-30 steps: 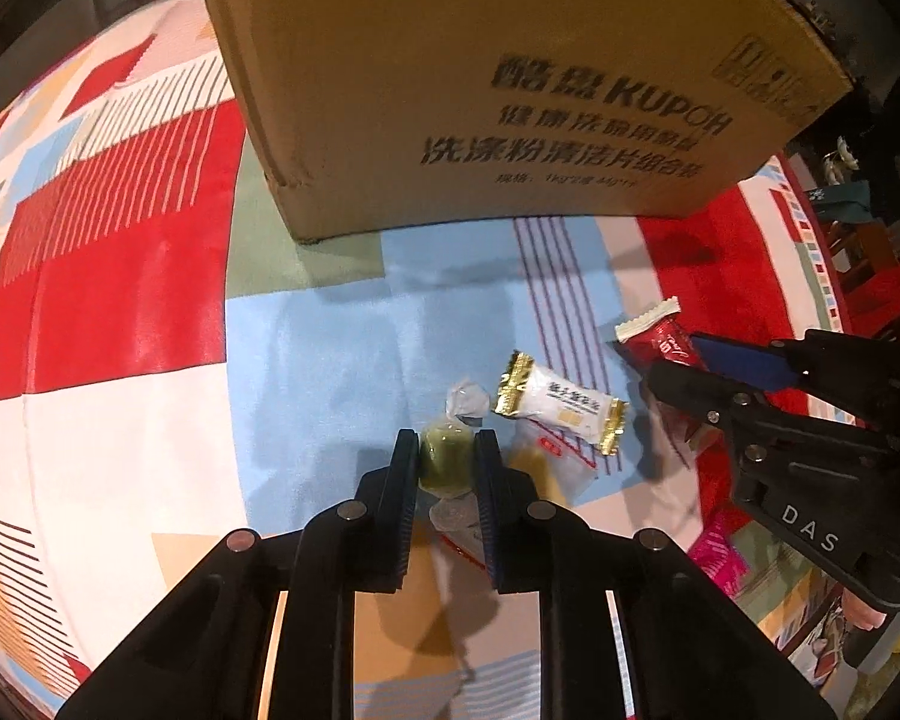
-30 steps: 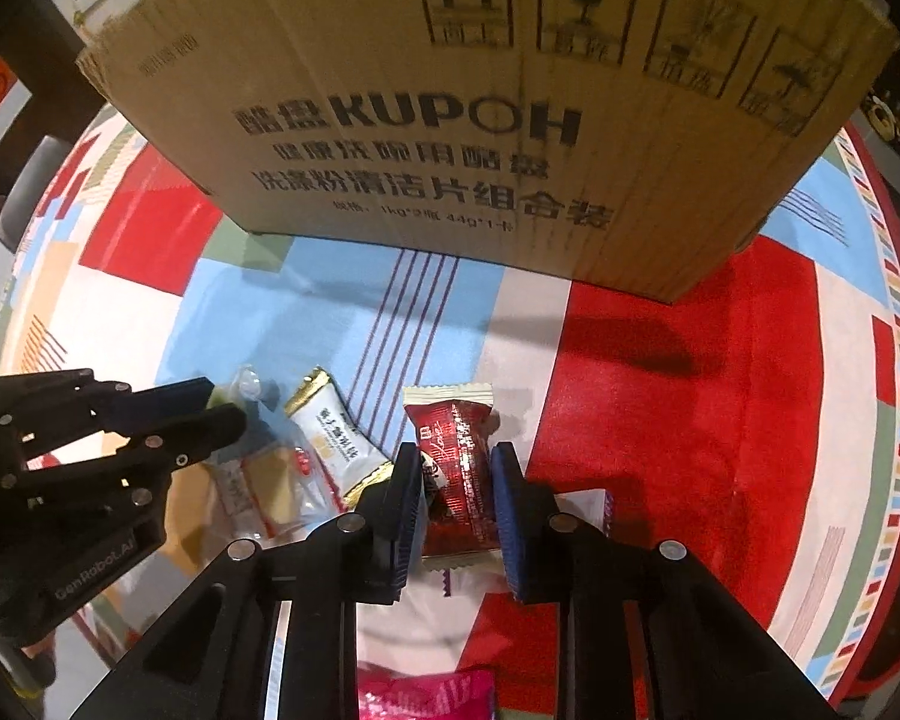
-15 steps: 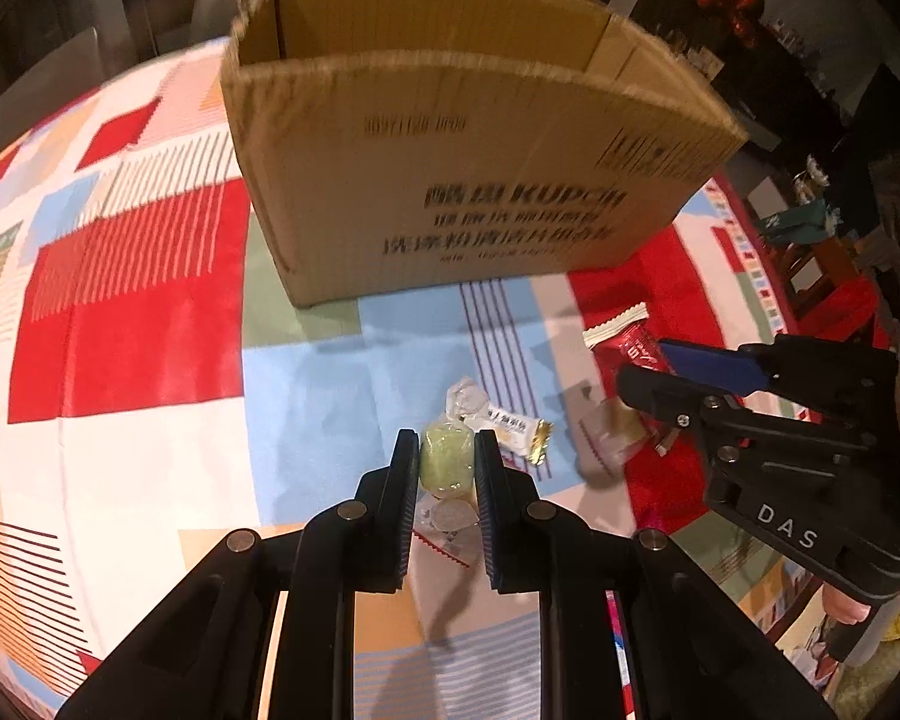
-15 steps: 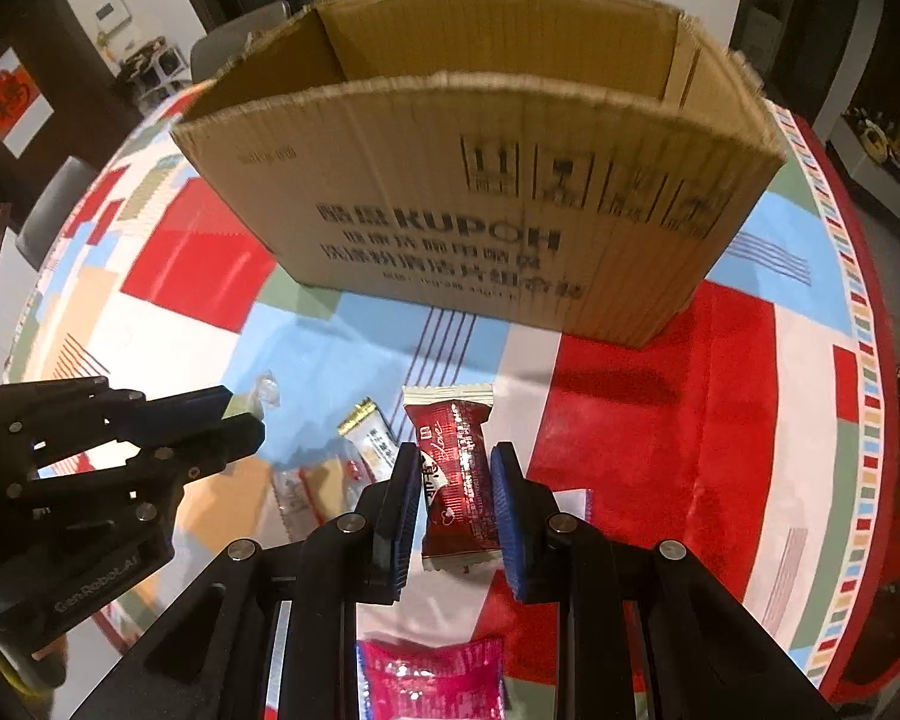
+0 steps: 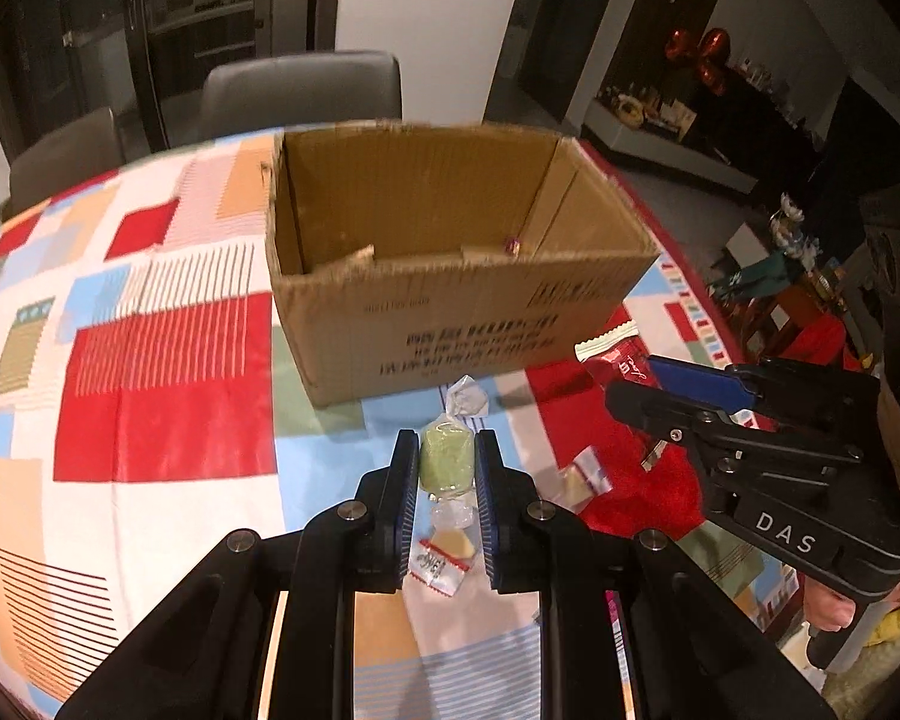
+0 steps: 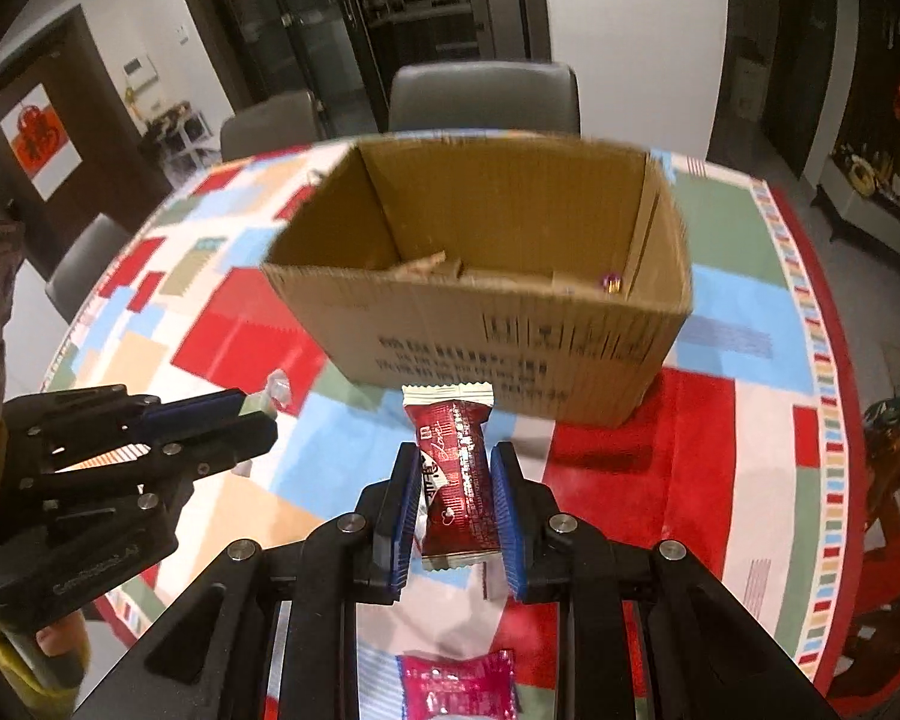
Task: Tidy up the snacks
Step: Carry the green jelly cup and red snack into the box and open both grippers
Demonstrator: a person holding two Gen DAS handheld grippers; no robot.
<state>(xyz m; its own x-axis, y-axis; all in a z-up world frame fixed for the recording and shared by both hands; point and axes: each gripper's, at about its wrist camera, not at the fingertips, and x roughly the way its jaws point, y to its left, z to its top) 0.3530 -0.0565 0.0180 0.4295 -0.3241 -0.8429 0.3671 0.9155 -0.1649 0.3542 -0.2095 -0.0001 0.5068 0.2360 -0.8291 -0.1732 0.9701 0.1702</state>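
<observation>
My left gripper (image 5: 447,450) is shut on a green candy in a clear twisted wrapper (image 5: 447,465), held in the air above the table. My right gripper (image 6: 456,468) is shut on a dark red snack packet (image 6: 456,474), also lifted. An open cardboard box (image 5: 450,300) (image 6: 486,324) stands ahead of both grippers, with one small purple sweet (image 6: 612,283) inside near its right wall. In the left wrist view the right gripper (image 5: 624,387) shows at the right with the red packet (image 5: 615,354). In the right wrist view the left gripper (image 6: 258,414) reaches in from the left.
Loose snacks lie on the patterned tablecloth (image 5: 150,390): a small clear packet with a yellow piece (image 5: 441,555), another clear packet (image 5: 582,474), and a pink-red packet (image 6: 456,684) near the front edge. Grey chairs (image 6: 486,96) stand behind the table. A person's hand (image 5: 834,606) holds the right gripper.
Both grippers have risen with their snacks, and the view now looks down into the open box. The white and gold packet that lay on the cloth is out of sight.
</observation>
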